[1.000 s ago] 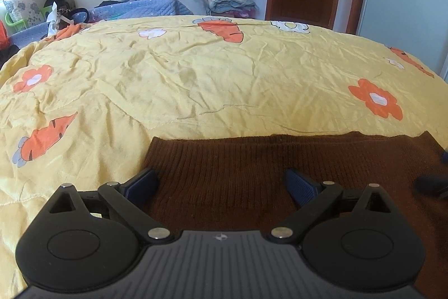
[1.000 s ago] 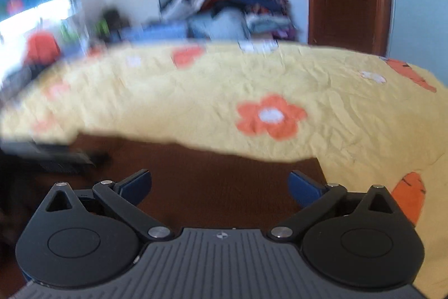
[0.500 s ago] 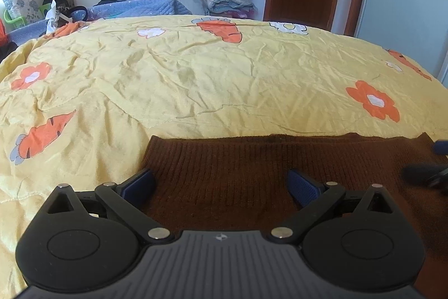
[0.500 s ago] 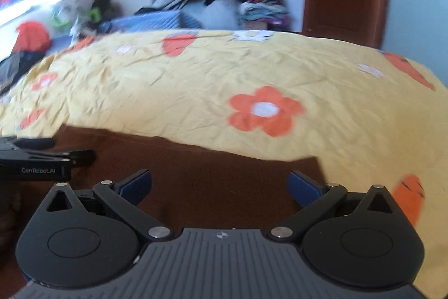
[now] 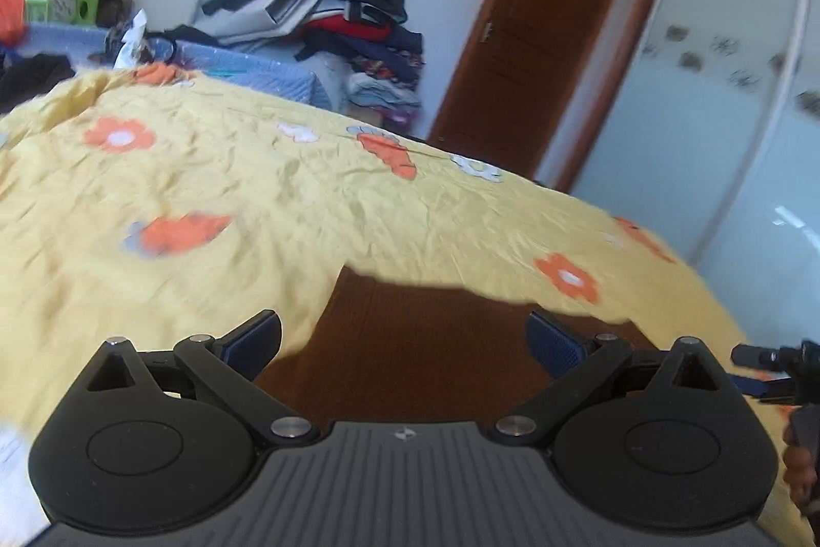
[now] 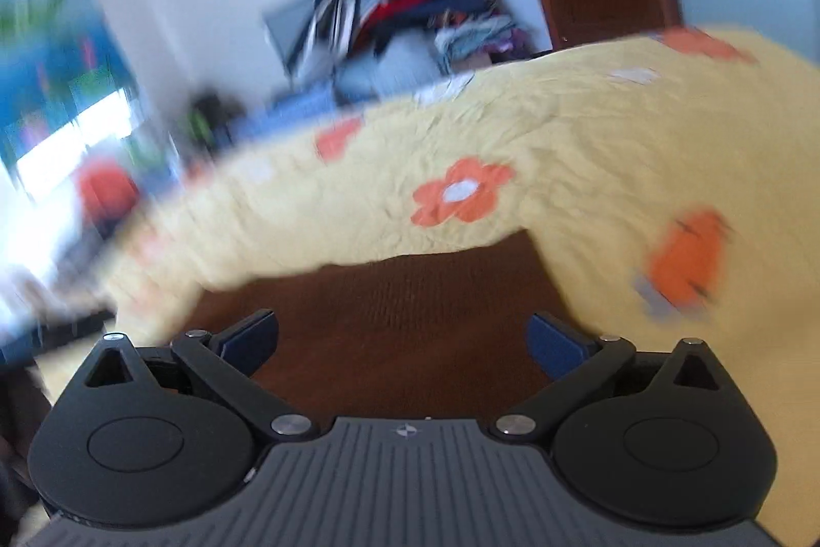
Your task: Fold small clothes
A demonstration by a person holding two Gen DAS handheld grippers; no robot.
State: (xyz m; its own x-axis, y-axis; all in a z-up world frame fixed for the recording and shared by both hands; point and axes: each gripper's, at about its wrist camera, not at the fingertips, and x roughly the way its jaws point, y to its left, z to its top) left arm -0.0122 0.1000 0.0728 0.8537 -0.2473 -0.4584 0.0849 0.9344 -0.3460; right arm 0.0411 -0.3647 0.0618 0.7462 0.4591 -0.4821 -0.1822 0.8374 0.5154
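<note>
Both grippers sat spread and empty: left gripper (image 5: 405, 337) and right gripper (image 6: 405, 334) each hovered over the brown knit garment (image 5: 410, 342), which lay flat on the yellow floral bedspread (image 5: 256, 198), filling 6 o'clock in both wrist views. Looked like a pre-grasp step for a fold. Next move probably needed each tool lowered onto a garment edge and closed; the right view was too blurred to judge contact.

My two handheld grippers.
My left gripper (image 5: 405, 337) and right gripper (image 6: 405, 337): black bodies, ribbed grey housing, blue pads (image 5: 556, 344), silver screws.
</note>
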